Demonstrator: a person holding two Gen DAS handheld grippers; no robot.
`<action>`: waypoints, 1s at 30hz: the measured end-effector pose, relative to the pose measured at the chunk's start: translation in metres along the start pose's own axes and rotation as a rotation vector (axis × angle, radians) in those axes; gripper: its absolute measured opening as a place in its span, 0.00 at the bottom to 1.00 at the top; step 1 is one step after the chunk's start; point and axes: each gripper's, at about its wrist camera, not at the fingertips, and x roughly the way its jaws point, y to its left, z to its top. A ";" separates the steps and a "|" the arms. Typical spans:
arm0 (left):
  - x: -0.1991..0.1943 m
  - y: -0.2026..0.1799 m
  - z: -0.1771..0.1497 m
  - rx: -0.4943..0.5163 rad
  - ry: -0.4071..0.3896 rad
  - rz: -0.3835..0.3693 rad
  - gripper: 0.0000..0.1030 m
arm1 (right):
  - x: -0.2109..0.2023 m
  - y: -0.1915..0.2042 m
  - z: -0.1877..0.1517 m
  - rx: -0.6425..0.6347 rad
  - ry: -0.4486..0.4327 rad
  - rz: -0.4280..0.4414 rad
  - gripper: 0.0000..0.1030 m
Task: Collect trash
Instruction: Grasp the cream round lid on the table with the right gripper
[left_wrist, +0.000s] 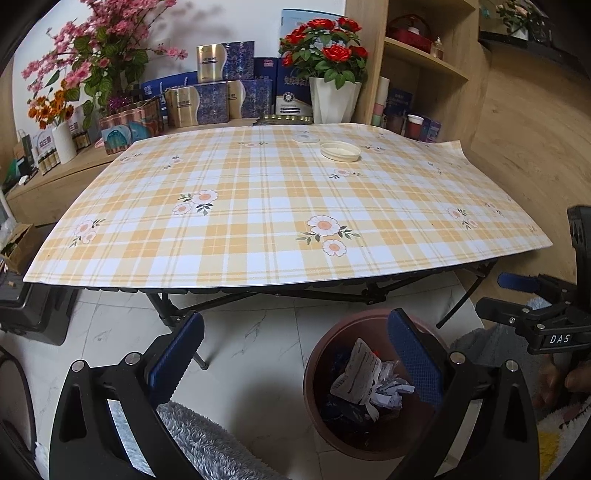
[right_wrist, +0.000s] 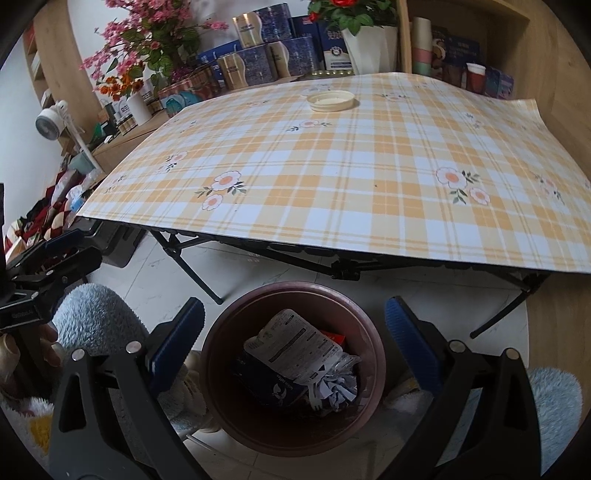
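Note:
A brown round bin (left_wrist: 314, 373) (right_wrist: 221, 406) stands on the white tiled floor in front of the table. Inside lie a printed white wrapper (left_wrist: 356, 373) (right_wrist: 295, 343), crumpled paper (left_wrist: 388, 393) (right_wrist: 338, 387) and a dark blue packet (right_wrist: 269, 384). My left gripper (left_wrist: 295, 354) is open and empty, low over the floor, its right finger above the bin's rim. My right gripper (right_wrist: 295, 343) is open and empty, straddling the bin from above. The right gripper also shows in the left wrist view (left_wrist: 517, 299).
A folding table with a yellow plaid flowered cloth (left_wrist: 280, 206) (right_wrist: 351, 166) holds a cream lid (left_wrist: 340, 151) (right_wrist: 331, 100) and a clear lid (left_wrist: 306, 137) at its far side. Boxes, flower pots and shelves stand behind. Fluffy blue slippers (right_wrist: 96, 317) are near the bin.

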 end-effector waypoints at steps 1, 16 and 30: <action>0.000 0.002 0.001 -0.012 0.001 -0.002 0.94 | 0.001 -0.002 0.000 0.008 0.004 0.000 0.94; 0.017 0.024 0.064 -0.096 -0.077 -0.090 0.94 | 0.033 -0.047 0.086 0.023 0.024 -0.047 0.94; 0.075 0.090 0.156 -0.280 -0.175 -0.023 0.94 | 0.200 -0.049 0.249 0.009 0.197 -0.106 0.94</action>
